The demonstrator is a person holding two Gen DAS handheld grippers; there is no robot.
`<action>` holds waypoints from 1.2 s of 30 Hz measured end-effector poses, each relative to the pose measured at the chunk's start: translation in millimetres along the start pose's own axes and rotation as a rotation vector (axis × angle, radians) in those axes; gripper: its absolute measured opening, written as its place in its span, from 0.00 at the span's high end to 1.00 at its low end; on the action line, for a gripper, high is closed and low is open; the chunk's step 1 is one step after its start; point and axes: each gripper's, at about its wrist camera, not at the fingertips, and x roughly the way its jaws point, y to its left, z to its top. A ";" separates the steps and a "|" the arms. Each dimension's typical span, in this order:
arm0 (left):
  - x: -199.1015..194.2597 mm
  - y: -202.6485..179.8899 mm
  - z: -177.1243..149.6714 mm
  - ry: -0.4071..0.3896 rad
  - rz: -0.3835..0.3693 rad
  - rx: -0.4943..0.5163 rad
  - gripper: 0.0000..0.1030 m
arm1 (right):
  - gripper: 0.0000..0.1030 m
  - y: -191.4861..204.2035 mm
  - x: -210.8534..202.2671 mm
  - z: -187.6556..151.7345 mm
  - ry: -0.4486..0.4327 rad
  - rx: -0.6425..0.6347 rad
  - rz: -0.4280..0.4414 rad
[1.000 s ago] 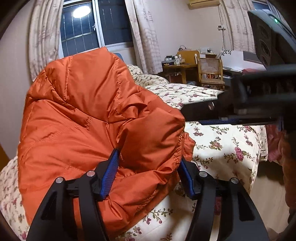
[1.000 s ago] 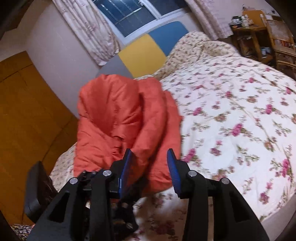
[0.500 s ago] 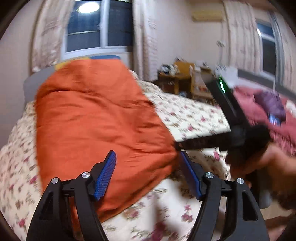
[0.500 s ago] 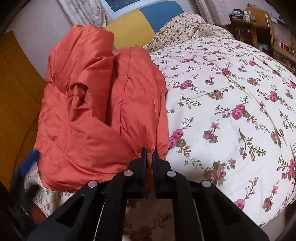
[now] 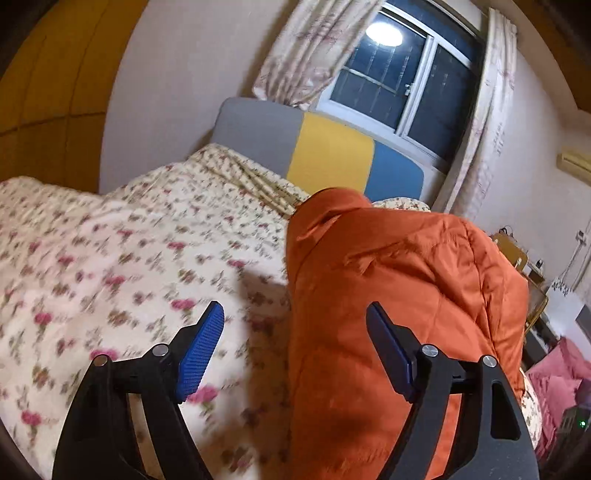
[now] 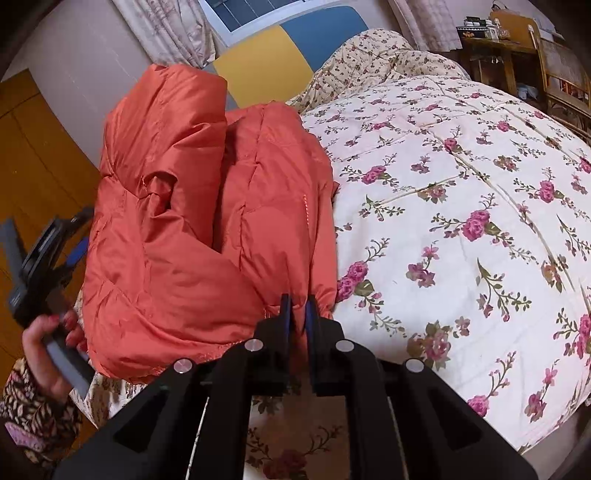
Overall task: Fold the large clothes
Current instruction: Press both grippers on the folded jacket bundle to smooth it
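Right tongs (image 6: 298, 314) pinch the puffy quilted orange jacket's (image 6: 192, 221) hem; left tongs (image 5: 295, 347) gape, empty.

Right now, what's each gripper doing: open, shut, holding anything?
Left gripper: open, nothing between its pads.
Right gripper: shut on the near hem of the orange jacket.

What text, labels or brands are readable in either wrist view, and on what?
None readable.
Left hand-held gripper: a small pale label on its body, too blurred to read.
Tins on the desk: printed fronts, too small to read.
Jacket, quilt, headboard: no print or logo visible; the quilt carries only a flower pattern.
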 end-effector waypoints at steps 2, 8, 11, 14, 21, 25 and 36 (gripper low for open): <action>10.0 -13.4 2.4 -0.001 -0.007 0.049 0.23 | 0.91 0.0 -2.5 3.2 -0.001 0.001 0.006; 38.7 -41.8 5.4 0.036 -0.049 0.126 0.24 | 0.86 7.2 -31.1 27.7 -0.119 -0.018 -0.008; 47.1 -51.6 4.4 0.066 -0.087 0.142 0.24 | 0.86 22.8 -45.1 53.6 -0.194 -0.054 0.033; 56.3 -59.9 5.7 0.107 -0.102 0.149 0.24 | 0.85 49.3 -44.6 84.2 -0.229 -0.146 0.056; 74.9 -80.9 10.0 0.199 -0.053 0.184 0.23 | 0.85 95.3 15.3 149.6 -0.180 -0.290 0.003; 83.7 -91.2 10.1 0.224 -0.010 0.208 0.18 | 0.88 91.2 55.6 167.1 -0.142 -0.274 -0.063; 113.6 -114.2 -0.4 0.285 0.047 0.286 0.05 | 0.90 37.5 101.4 168.9 -0.107 -0.247 -0.113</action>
